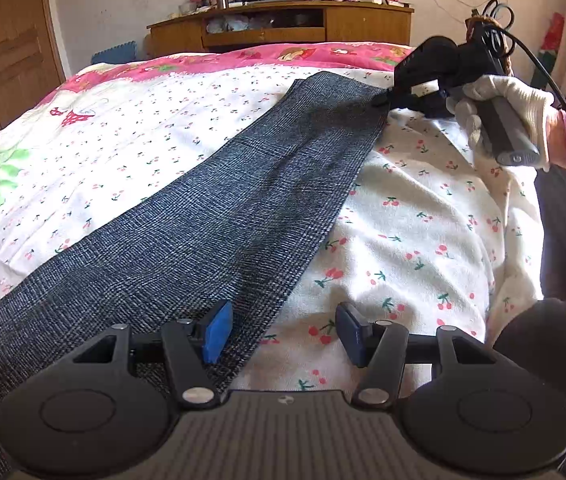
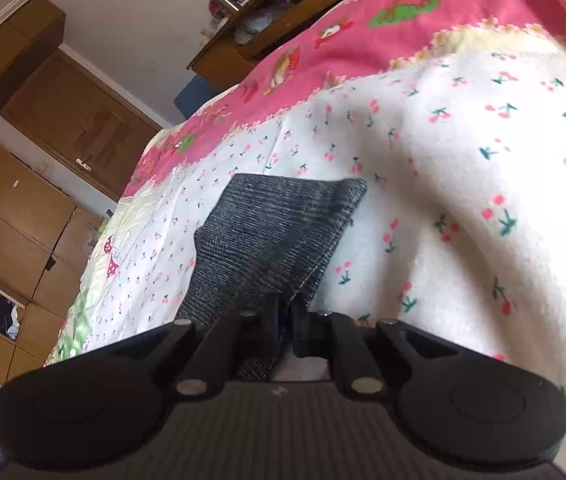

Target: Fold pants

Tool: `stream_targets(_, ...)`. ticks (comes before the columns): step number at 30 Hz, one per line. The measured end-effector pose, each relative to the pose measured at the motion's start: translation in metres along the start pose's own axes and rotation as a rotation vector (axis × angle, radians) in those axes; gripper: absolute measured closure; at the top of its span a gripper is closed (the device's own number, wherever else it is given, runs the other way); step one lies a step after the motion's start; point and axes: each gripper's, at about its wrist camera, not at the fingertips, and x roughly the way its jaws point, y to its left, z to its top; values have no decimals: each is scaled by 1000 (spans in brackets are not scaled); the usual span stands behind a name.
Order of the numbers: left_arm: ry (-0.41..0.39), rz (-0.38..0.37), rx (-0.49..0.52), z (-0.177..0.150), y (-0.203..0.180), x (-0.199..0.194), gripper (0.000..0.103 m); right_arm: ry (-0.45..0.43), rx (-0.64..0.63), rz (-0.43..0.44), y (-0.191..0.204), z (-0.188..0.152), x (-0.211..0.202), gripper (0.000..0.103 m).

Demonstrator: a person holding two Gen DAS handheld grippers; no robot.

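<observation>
Where pants [image 1: 187, 240] cross cherry-print bedspread [image 1: 423, 240], left gripper [image 1: 279, 332] fingers apart, empty, right gripper [image 2: 285, 320] pinching hem, wooden cabinet [image 1: 283, 28] behind.

I see the pants [image 1: 219, 216], dark blue-grey checked weave, lying flat and stretched in a long diagonal band across the bed. The far hem end [image 2: 283, 224] is lifted slightly, its near corner pinched, with the edge folding.

bedspread [image 1: 423, 220] open right of pants [image 1: 211, 220] (cabinet [image 1: 283, 28] beyond)

A home bedroom — bed [image 1: 423, 240] with cherry-print quilt, wooden wardrobe [image 2: 23, 216].
</observation>
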Motion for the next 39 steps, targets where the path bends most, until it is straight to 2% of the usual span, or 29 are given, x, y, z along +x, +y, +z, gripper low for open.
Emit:
stream_targets(2,3,5,-4,3,4,0,35,-3,-5,-1,7,7,7,79)
stream_targets(3,3,4,-7,4,4,0,35,-13,-8,-2,8,9,8,67)
stream_targets(4,4,4,-7,4,4,1,35,-25,-12,-1,10,11,10,65)
stream_targets(5,6,7,-3,5,4,2,35,-31,-21,-8,11,13,13,66)
stream_targets(6,6,10,0,6,4,3,35,-27,-31,-33,13,15,14,73)
stream_targets(7,6,11,0,6,5,4,35,-27,-48,-60,17,16,15,90)
stream_targets(8,4,12,1,7,6,4,35,-37,-81,-91,21,16,12,98)
stream_targets(11,1,25,6,10,11,3,35,-47,-208,-79,43,19,5,98)
stream_targets(12,-1,30,3,11,13,3,35,-52,-228,-42,53,23,2,98)
stream_targets(15,-9,41,-25,12,19,-2,35,-83,-185,165,76,38,-14,99)
stream_targets(17,-14,46,-34,12,21,-2,35,-121,-210,202,83,41,-21,99)
stream_targets(18,-15,46,-34,11,20,-1,35,-127,-230,176,79,40,-18,99)
stream_targets(20,-10,34,-41,9,17,2,35,-69,-217,50,57,36,1,98)
stream_targets(22,-3,19,-37,7,12,4,35,46,-168,-83,29,31,21,93)
stream_targets(23,-1,14,-28,6,10,4,35,62,-139,-123,17,27,22,93)
stream_targets(24,2,10,-18,5,8,4,35,48,-117,-105,9,22,17,93)
stream_targets(28,2,13,-14,4,9,1,34,8,-59,-56,0,13,-4,73)
stream_targets(31,-6,15,-25,6,11,1,34,0,-38,-35,-3,12,-5,67)
stream_targets(33,-4,21,-28,7,10,3,34,14,-23,-39,-2,12,8,66)
stream_targets(37,-7,27,-40,7,9,5,34,52,51,64,0,6,44,62)
stream_targets(39,-8,38,-56,7,10,8,34,39,69,95,2,0,60,66)
